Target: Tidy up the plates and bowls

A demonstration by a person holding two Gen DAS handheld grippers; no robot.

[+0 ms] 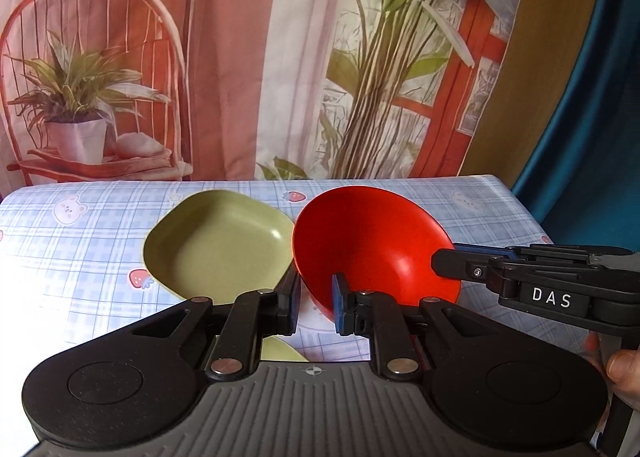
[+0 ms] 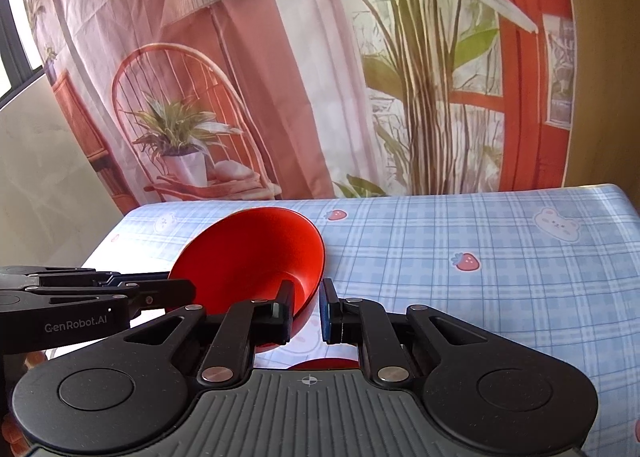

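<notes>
A red bowl (image 1: 372, 245) is tilted up off the table, and both grippers hold its rim. My left gripper (image 1: 316, 305) has its right finger inside the bowl and its left finger outside, shut on the near rim. My right gripper (image 2: 306, 315) pinches the bowl (image 2: 256, 257) at its right rim. In the left wrist view, the right gripper (image 1: 452, 261) reaches in from the right. A green square plate (image 1: 220, 245) lies just left of the bowl, touching it. A second green piece (image 1: 280, 351) shows under my left gripper.
The table has a blue plaid cloth (image 2: 480, 265) with bears and strawberries. A printed curtain (image 1: 280, 57) hangs behind the far edge. Something red (image 2: 320, 364) lies under my right gripper. The table's right half holds only cloth.
</notes>
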